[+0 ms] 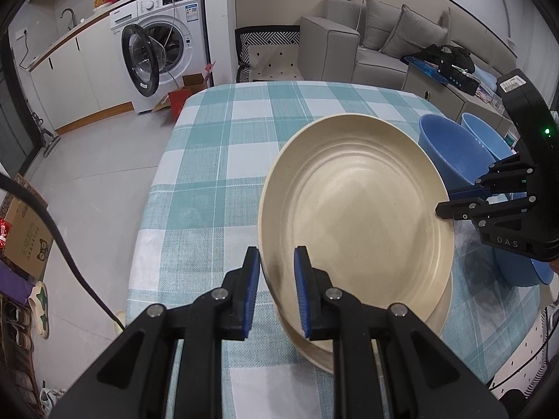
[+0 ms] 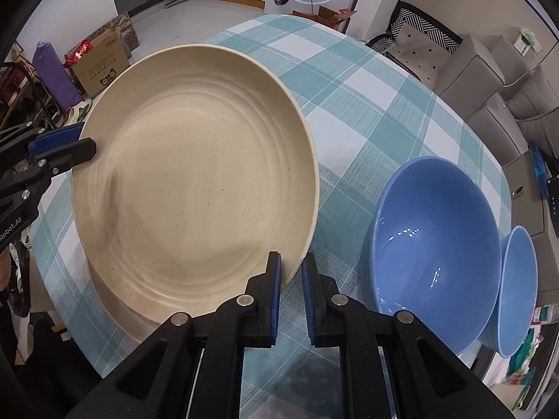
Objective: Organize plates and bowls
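1. The left gripper has its fingers clenched on the near-left rim of a cream plate; one blue pad sits inside the rim, the other outside.
2. The right gripper is likewise clenched on the opposite rim of the same cream plate, so the plate is grasped from both sides.
3. The plate is round and matte, beige with fine dark speckles and concentric ridges ringing a flat centre. Being round it has no long axis; its open face points up and is tilted toward the cameras.
4. It sits over a second plate of the same colour, whose edge peeks out beneath; whether the two touch cannot be told.
5. Both lie on a worktop covered in a teal and white checked cloth.
6. The right wrist view shows a large blue bowl tilted on its side just right of the plate, mouth toward the camera, with a smaller blue bowl against it.
7. The left wrist view sees these bowls only partly, behind the right gripper.
8. Only the left view gives the washing machine with its door ajar and the grey sofa in full; the right view alone shows the cardboard box on the floor.
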A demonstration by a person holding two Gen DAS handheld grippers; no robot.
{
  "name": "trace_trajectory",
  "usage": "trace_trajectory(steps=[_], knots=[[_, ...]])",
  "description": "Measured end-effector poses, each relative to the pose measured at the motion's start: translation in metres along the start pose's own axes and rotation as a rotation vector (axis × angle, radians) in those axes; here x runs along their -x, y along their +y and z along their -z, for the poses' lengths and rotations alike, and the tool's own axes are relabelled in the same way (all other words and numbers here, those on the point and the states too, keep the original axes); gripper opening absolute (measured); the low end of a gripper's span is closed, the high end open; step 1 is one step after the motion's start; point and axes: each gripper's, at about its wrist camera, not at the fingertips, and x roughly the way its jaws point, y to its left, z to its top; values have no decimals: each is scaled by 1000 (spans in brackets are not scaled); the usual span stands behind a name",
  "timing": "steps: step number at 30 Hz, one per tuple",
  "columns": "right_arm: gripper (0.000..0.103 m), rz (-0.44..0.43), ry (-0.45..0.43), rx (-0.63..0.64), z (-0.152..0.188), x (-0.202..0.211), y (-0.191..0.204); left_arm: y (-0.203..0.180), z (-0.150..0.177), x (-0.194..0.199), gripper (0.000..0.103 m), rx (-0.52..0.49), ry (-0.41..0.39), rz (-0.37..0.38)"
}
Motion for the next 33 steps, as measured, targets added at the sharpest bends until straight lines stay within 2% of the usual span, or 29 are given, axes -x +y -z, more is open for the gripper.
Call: trace_trajectory(steps=[13, 33], knots=[[12, -10, 48, 20, 15, -18, 7, -8, 12, -11, 18, -31, 47, 7], [15, 7, 74, 52, 22, -31, 17, -15, 20, -20, 18, -81, 71, -39]])
